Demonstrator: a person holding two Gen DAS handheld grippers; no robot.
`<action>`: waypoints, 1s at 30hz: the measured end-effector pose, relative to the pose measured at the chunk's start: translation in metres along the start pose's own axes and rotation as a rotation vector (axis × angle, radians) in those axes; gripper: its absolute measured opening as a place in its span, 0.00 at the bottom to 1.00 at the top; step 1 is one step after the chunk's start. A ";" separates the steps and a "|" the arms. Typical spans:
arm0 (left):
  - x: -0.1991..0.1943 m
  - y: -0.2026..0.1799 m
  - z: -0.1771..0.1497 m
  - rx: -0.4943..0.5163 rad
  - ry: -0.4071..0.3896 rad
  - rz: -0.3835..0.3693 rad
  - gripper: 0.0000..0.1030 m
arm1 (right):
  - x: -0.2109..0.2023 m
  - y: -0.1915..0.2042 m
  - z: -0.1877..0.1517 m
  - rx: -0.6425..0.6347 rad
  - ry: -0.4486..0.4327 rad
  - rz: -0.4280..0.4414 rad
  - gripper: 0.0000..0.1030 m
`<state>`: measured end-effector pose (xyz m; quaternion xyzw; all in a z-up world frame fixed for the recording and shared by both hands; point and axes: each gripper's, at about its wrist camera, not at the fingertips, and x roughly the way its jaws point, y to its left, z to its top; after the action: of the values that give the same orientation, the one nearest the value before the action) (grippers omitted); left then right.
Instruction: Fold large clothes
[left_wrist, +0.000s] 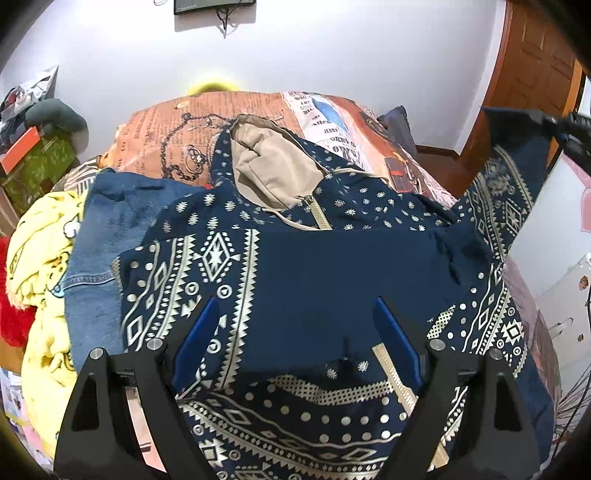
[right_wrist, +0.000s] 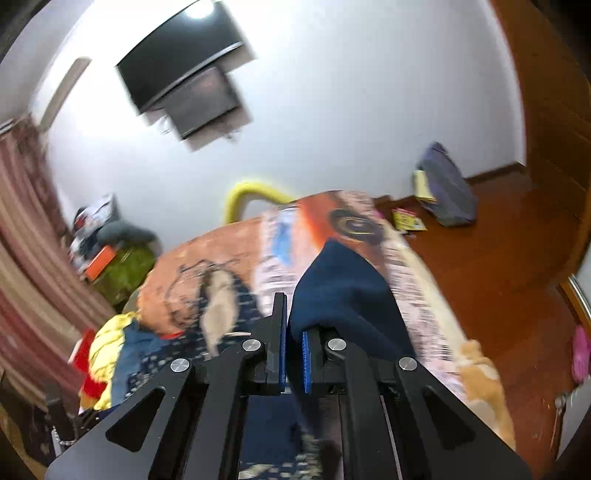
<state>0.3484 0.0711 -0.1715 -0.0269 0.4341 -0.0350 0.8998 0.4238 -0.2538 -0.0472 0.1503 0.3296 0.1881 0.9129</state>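
With right gripper (right_wrist: 293, 354) jaws pinching the hoodie (left_wrist: 332, 280) sleeve and left gripper (left_wrist: 295, 332) jaws spread, I would lay the sleeve flat across the body.

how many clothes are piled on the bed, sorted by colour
navy patterned: 1, the hooded jacket
blue denim: 1, the denim garment
yellow: 1, the yellow garment
red: 1, the red item, only partly in view
total: 4
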 end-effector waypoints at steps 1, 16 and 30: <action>-0.002 0.001 -0.001 0.001 -0.002 0.002 0.82 | 0.005 0.010 -0.002 -0.020 0.007 0.009 0.06; -0.012 0.030 -0.033 -0.018 0.036 0.025 0.82 | 0.140 0.075 -0.146 -0.156 0.471 0.067 0.06; 0.000 -0.005 -0.023 0.080 0.068 0.018 0.82 | 0.124 0.054 -0.171 -0.110 0.671 0.076 0.58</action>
<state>0.3298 0.0658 -0.1851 0.0144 0.4630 -0.0450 0.8851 0.3858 -0.1256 -0.2195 0.0426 0.5952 0.2785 0.7526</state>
